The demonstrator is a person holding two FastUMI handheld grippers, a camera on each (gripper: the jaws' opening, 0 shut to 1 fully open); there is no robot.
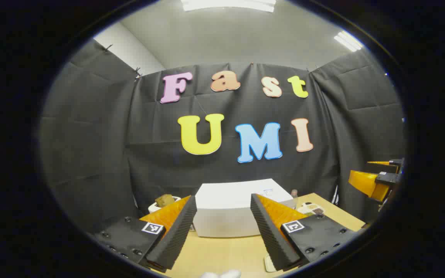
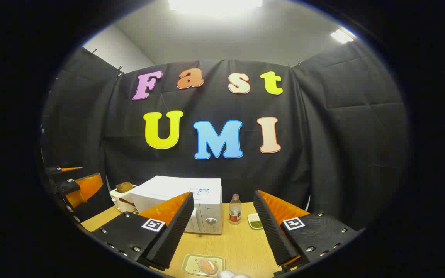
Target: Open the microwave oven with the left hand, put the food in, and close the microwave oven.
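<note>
Item 1. Left tool (image 1: 223,222): fingers spread wide, nothing between them, held above the light wooden counter (image 1: 222,251) and facing the white box-shaped microwave oven (image 1: 230,216).

Item 2. Right tool (image 2: 223,222): fingers likewise spread wide and holding nothing, held above the counter (image 2: 242,247). In the left gripper view it appears at the far right edge (image 1: 377,181), well apart from the left tool; the left tool appears in turn at the far left edge of the right gripper view (image 2: 77,185).

Item 3. Microwave oven (image 2: 191,206): stands on the counter toward the back, door closed, with a round knob on the panel at its right front.

Item 4. Food: an orange-pink portion on a small pale green rectangular tray (image 2: 203,265), lying on the counter near its front edge, in front of the microwave and low between the right tool's fingers (not touched by them).

Item 5. Small clear plastic bottle with a red label (image 2: 235,210): upright, just beside the microwave's right side.

Item 6. Small white dish of green contents (image 2: 256,222): on the counter, right of the bottle.

Item 7. White toaster holding a brown slice (image 2: 122,195): left of the microwave, near the back.
</note>
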